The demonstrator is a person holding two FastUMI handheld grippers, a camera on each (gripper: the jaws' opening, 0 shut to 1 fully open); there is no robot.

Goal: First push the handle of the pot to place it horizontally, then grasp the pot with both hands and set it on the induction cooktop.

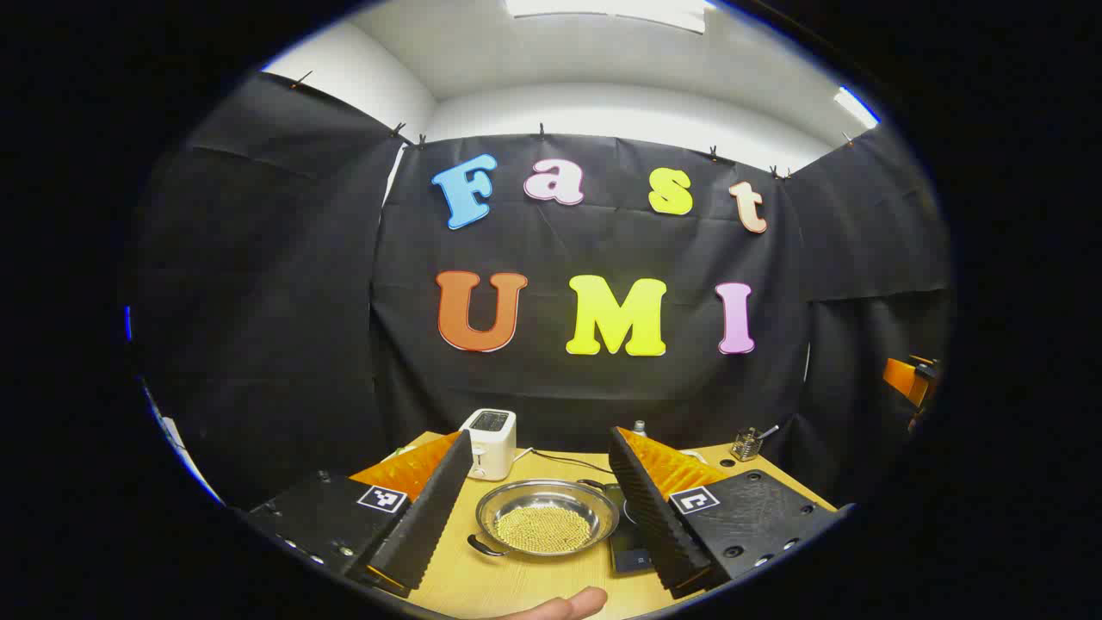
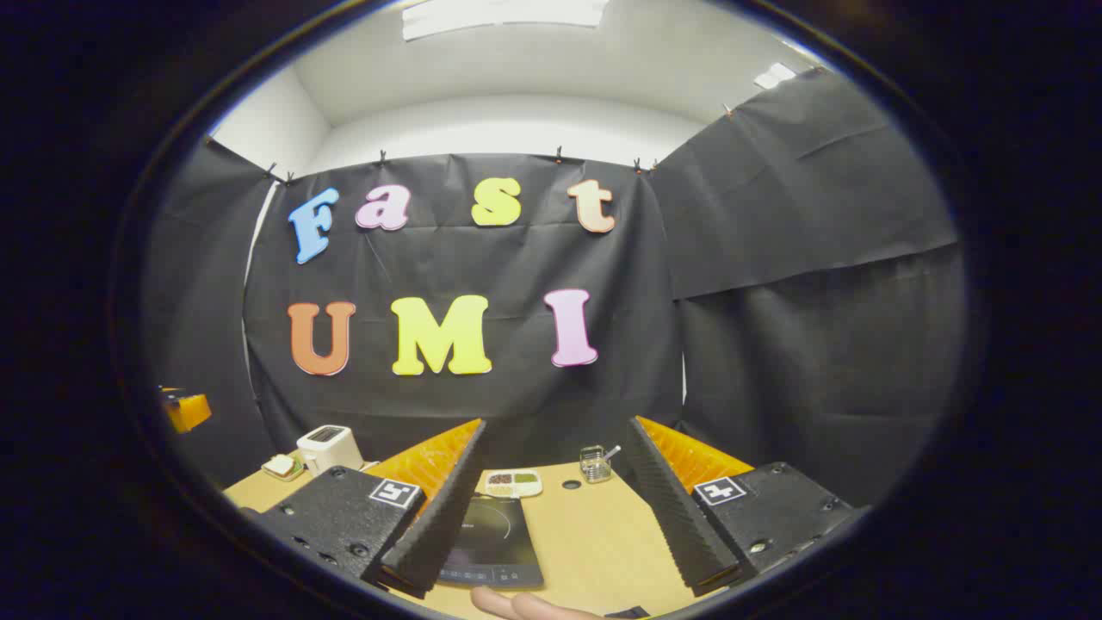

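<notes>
The pot (image 1: 546,515) sits on the table (image 1: 516,581) straight ahead of my left gripper (image 1: 538,530), framed between its two fingers, which stand wide apart and hold nothing. It is a shallow, shiny metal pan, stiff and probably slick to pinch, so I judge the small dark handle (image 1: 482,546) at its near-left rim to be the place to push. For the lift, the opposite rims or side handles look the safest (a far handle seems to show at the back rim, though I cannot be sure).

The pot carries a low heap of small yellowish beads or grains (image 1: 544,527). They should roll freely, so I expect the pot must stay level, and the load adds some weight.

The induction cooktop (image 2: 495,538) lies dark and flat just right of the pot, in front of my right gripper (image 2: 560,538), whose fingers are also spread wide and empty. Farther back, a small divided dish (image 2: 513,483) holds darker and greenish portions.
</notes>
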